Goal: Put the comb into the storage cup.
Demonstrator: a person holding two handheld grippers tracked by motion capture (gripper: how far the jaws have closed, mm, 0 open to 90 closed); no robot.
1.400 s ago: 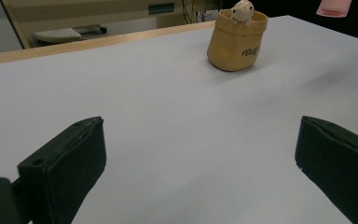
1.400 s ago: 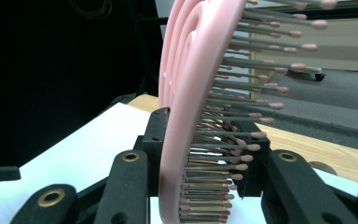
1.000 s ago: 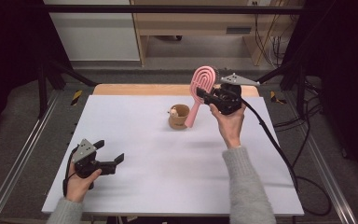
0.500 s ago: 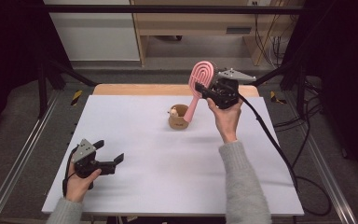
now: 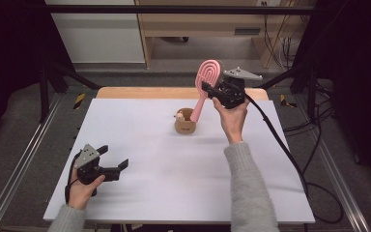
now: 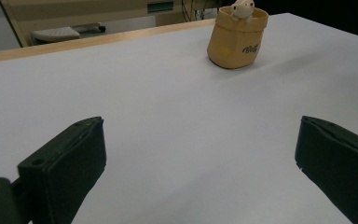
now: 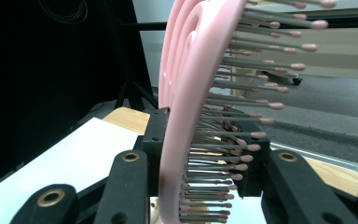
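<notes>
Hardly anything has moved since a second ago. Back then the pink hairbrush [image 5: 206, 82] was leaning with its handle down in the little tan cup [image 5: 185, 122], and it leans the same way now. Its round head may have tipped a tiny bit away from the right gripper [image 5: 208, 89], but the change is too small to be sure of. The left gripper [image 5: 118, 167] lay low on the white tabletop [image 5: 183, 193] then, and it lies in the same spot now.

The right gripper is pinching the hairbrush by its head. In the right gripper view the pink frame [image 7: 186, 116] and its bristles [image 7: 242, 135] stand straight up between the two black jaws, which press on it from both sides. The brush is held high, near its top, so that the thin handle can hang down below the gripper. That way, I think, the handle can slide into the cup or be lifted out of it without knocking the cup over. The cup sits below the gripper and a little out past its jaws, with a small white toy animal [image 5: 179, 116] peeking over its rim.

The left gripper has its jaws spread wide with nothing between them. It rests near the person's side of the tabletop, well apart from the cup [image 6: 236, 37], which sits far in front of it. It seems to wait there, out of the way, because one hand is enough for the brush.
</notes>
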